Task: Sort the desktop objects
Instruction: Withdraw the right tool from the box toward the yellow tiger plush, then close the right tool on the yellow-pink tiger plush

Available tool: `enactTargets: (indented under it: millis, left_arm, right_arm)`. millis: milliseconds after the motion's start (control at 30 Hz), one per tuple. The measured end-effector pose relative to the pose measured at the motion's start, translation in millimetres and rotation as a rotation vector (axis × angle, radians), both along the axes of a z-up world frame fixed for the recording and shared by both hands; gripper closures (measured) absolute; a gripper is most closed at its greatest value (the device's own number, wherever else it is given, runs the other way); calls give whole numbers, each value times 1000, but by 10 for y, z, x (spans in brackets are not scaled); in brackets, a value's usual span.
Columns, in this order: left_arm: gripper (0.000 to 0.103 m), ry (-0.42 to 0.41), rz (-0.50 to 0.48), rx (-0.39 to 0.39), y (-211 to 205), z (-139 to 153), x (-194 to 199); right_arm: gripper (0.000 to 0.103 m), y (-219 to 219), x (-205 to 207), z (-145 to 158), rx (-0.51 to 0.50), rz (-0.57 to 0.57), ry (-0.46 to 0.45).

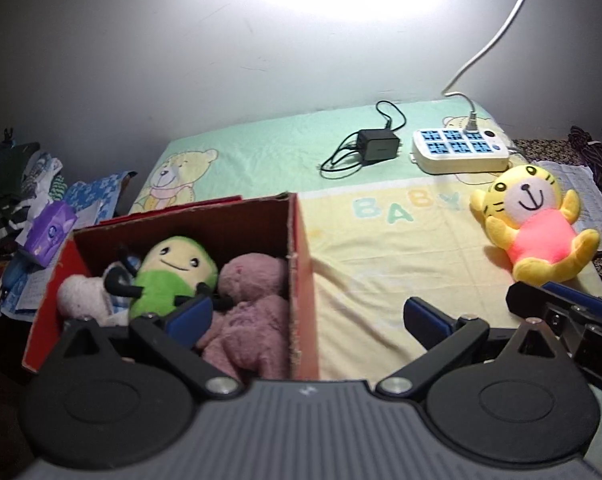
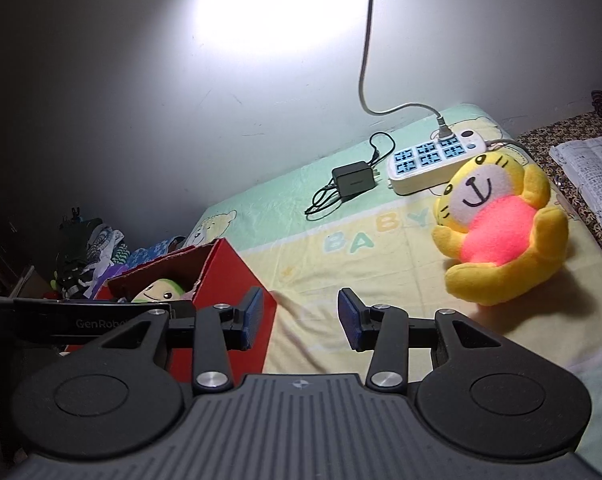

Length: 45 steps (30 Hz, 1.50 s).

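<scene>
The yellow plush tiger (image 2: pixel 501 232) is lying near the surface's right edge, looking soft and light, best pinched at its belly, while both grippers' fingers are gaping empty.

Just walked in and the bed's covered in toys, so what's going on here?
A person with a handheld claw in each hand is sorting plush toys into a red cardboard box. The green plush and pink plush already lie inside. The yellow tiger plush is still out on the baby blanket. Both the left claw and right claw are open and empty.
</scene>
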<state>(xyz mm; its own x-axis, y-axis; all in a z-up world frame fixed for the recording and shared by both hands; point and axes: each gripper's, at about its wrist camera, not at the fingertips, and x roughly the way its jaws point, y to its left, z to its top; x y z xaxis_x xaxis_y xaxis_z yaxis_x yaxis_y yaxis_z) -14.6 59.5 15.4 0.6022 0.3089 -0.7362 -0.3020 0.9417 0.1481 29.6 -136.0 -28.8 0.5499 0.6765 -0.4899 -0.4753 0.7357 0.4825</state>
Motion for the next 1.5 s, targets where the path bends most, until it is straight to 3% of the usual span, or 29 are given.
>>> enactTargets:
  millis: [167,467,567,733,1033,1233,1500]
  left_arm:
    - [1,26,-65,-61,-305,-117,159]
    - [1,12,-187,-332,-659,-395,535]
    - [1,-12,-192,-378,-757,-482,699]
    - [1,17,-196,-442,-856,-656,1061]
    - [1,55,-158,-690,-760,-957,1643]
    - [3,100,-100,-723,-698,-1215,1806]
    - [8,120,-165,-763,-766,-1336,1929]
  right_arm:
    - [58,-329,129,-73,1,-42,21]
    - [58,-1005,393,-187,-24,-168,49]
    - [58,-1210,533,-179,-22,-211,47]
    - [50,-1389,863,-208,20,-232,80]
    - [46,-1345,1549,-384,126,-199,190]
    - [45,-1170,1819,-623,137,-151,269]
    - [45,-1000,2030,-861,111,-130,322]
